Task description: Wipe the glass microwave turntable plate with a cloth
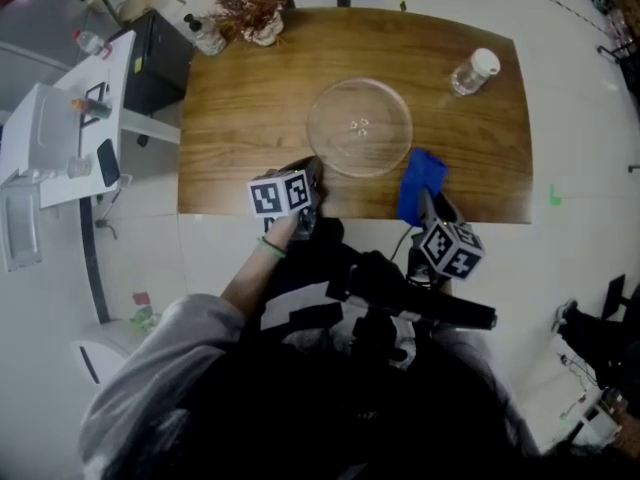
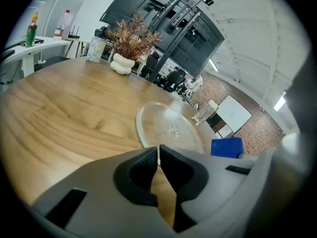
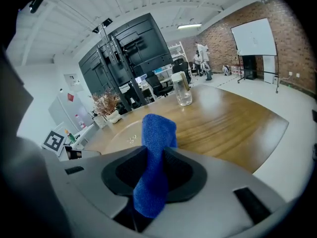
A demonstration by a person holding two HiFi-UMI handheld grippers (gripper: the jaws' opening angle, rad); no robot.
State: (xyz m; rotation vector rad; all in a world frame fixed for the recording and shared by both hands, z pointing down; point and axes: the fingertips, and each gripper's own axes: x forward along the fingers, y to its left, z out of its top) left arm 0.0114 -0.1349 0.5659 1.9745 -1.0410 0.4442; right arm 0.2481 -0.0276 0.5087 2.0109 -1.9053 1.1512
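Note:
The clear glass turntable plate (image 1: 359, 127) lies flat on the wooden table (image 1: 240, 138), near its middle; the same plate (image 2: 168, 129) shows just past the left jaws, and as a pale disc (image 3: 124, 132) left of the cloth. My left gripper (image 1: 312, 173) hovers at the plate's near-left rim, shut with nothing between the jaws (image 2: 158, 155). My right gripper (image 1: 428, 206) is at the table's front edge, right of the plate, shut on a blue cloth (image 1: 420, 184). The cloth (image 3: 156, 157) sticks up out of the jaws.
A clear jar with a white lid (image 1: 473, 72) stands at the table's far right. A dried plant in a white vase (image 1: 255, 8) and a small bottle (image 1: 205, 34) sit at the far left corner. A white side desk (image 1: 70, 118) with clutter lies left.

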